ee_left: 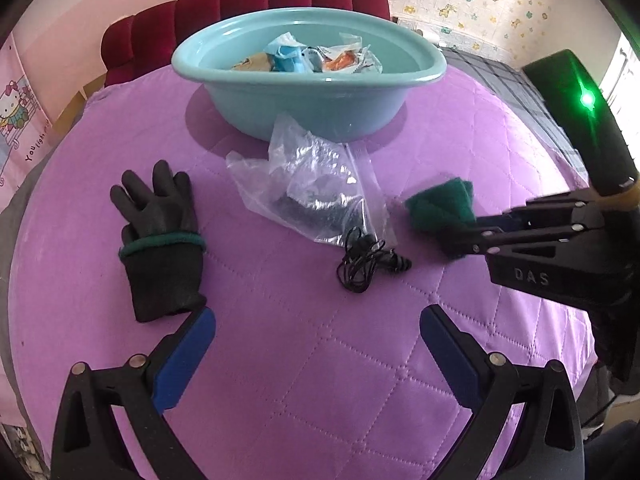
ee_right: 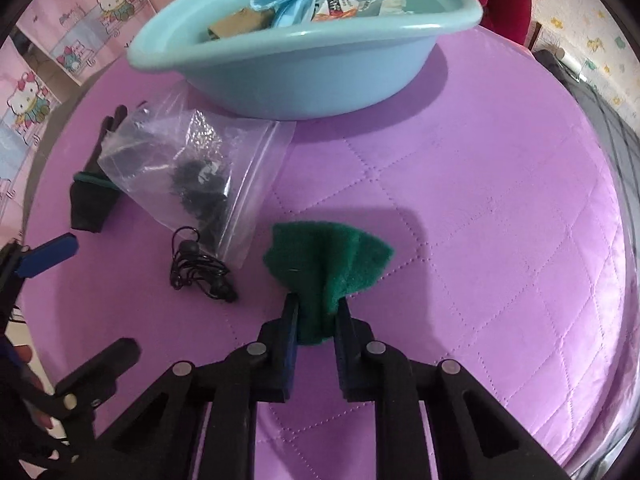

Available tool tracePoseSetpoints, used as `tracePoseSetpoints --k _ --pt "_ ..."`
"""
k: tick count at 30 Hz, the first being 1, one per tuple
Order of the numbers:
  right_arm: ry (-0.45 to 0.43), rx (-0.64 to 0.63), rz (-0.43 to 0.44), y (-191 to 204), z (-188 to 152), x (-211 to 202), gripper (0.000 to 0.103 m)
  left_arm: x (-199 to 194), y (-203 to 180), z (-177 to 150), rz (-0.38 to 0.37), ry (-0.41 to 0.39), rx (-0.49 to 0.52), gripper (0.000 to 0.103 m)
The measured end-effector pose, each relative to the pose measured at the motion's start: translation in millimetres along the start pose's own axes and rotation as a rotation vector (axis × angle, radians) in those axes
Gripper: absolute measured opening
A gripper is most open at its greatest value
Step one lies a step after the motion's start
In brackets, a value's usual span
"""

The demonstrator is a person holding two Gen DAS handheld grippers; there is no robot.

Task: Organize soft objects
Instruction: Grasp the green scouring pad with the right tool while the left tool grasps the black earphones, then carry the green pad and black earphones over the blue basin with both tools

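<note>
My right gripper (ee_right: 318,300) is shut on a green scouring pad (ee_right: 328,260) and holds it above the purple quilted table; the pad also shows in the left wrist view (ee_left: 440,204). My left gripper (ee_left: 318,320) is open and empty, its left finger next to the cuff of a black glove (ee_left: 160,236). A clear plastic bag (ee_left: 308,184) with dark items lies in the middle. Tangled black earphones (ee_left: 366,262) lie by it. A teal basin (ee_left: 312,80) at the back holds several wrappers and a blue mask.
The purple quilted table (ee_right: 480,200) has bare cloth to the right of the pad. A red padded chair (ee_left: 240,4) stands behind the basin. Pink cartoon posters hang on the left wall.
</note>
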State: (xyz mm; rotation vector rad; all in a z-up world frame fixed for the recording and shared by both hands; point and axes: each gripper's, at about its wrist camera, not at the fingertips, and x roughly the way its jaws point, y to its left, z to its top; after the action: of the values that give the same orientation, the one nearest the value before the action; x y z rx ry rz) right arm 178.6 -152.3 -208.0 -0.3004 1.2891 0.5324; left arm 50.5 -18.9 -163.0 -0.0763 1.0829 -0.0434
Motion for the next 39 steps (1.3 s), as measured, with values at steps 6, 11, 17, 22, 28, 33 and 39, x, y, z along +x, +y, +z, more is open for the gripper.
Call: tracePoseSetpoints --k 6,11,17,22,28,33,39 --pt "-0.029 0.030 0.040 -11.2 -2.7 -14.4 0.012 8.6 -6.3 7.8 -0.017 -0.004 -0.018 0.103" --pt "-0.062 0.043 0.030 -24.3 -10.7 -27.8 0.012 19.0 -8.9 16.1 -0.028 -0.006 -0.055 0.103" --pt "-0.066 0.057 0.024 -37.5 -19.0 -24.1 0.012 38.3 -11.4 21.3 -0.033 0.020 -0.095 0.103" --pt "-0.067 0.064 0.018 -35.8 -13.0 -13.0 0.012 45.8 -13.1 24.9 -0.037 0.025 -0.110 0.099" --pt "-0.079 0.055 0.001 -25.4 -16.4 -14.3 0.012 57.8 -17.7 30.0 -0.039 0.045 -0.120 0.065" --pt "-0.084 0.047 -0.005 -15.1 -22.4 -13.7 0.012 53.6 -24.3 29.6 -0.079 0.036 -0.088 0.025" --pt "-0.095 0.050 -0.005 -9.3 -27.2 -25.6 0.012 40.7 -25.6 20.2 -0.124 0.030 -0.088 0.013"
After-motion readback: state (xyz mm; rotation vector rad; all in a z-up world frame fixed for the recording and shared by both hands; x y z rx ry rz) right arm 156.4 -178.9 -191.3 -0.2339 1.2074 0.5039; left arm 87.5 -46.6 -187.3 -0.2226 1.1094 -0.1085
